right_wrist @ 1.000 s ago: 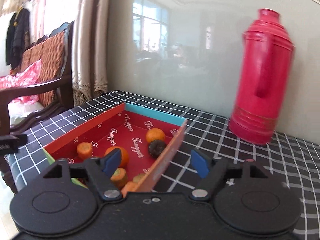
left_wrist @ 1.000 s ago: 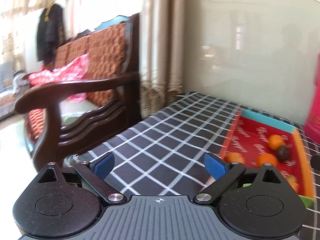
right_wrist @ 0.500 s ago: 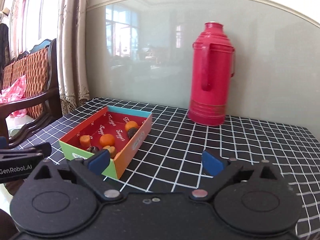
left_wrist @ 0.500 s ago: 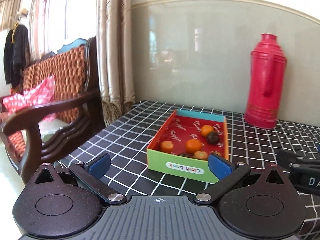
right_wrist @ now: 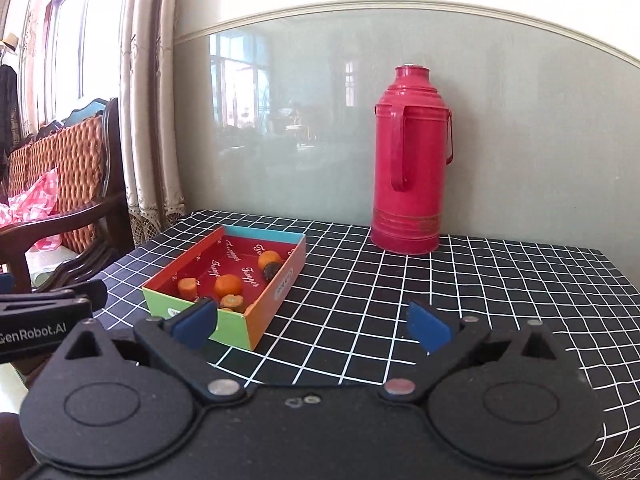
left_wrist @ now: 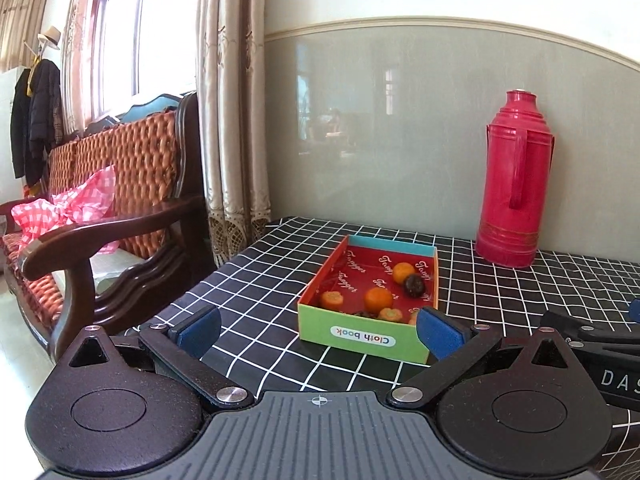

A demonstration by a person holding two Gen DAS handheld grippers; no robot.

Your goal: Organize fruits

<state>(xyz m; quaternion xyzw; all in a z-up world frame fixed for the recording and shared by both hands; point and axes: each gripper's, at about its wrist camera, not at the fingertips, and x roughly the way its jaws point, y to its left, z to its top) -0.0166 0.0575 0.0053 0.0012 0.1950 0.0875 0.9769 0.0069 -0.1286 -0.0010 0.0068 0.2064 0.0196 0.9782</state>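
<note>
The fruits sit in a shallow cardboard box (left_wrist: 362,334) on the checked tablecloth (right_wrist: 440,300), just ahead of both grippers. They look small, round and light, with skins that could roll or slip between hard pads, so a gentle pinch across the widest part of each one seems safest; the dark fruit (left_wrist: 413,285) may be softer and bruise easily. Inside the box lie an orange (left_wrist: 378,299) near the middle, a second orange (left_wrist: 403,272) touching the dark fruit at the far end, and smaller orange pieces by the near wall. The left gripper (left_wrist: 318,330) and right gripper (right_wrist: 312,326) both hover spread wide, holding nothing. A red flask (right_wrist: 410,164) stands well apart by the wall.
</note>
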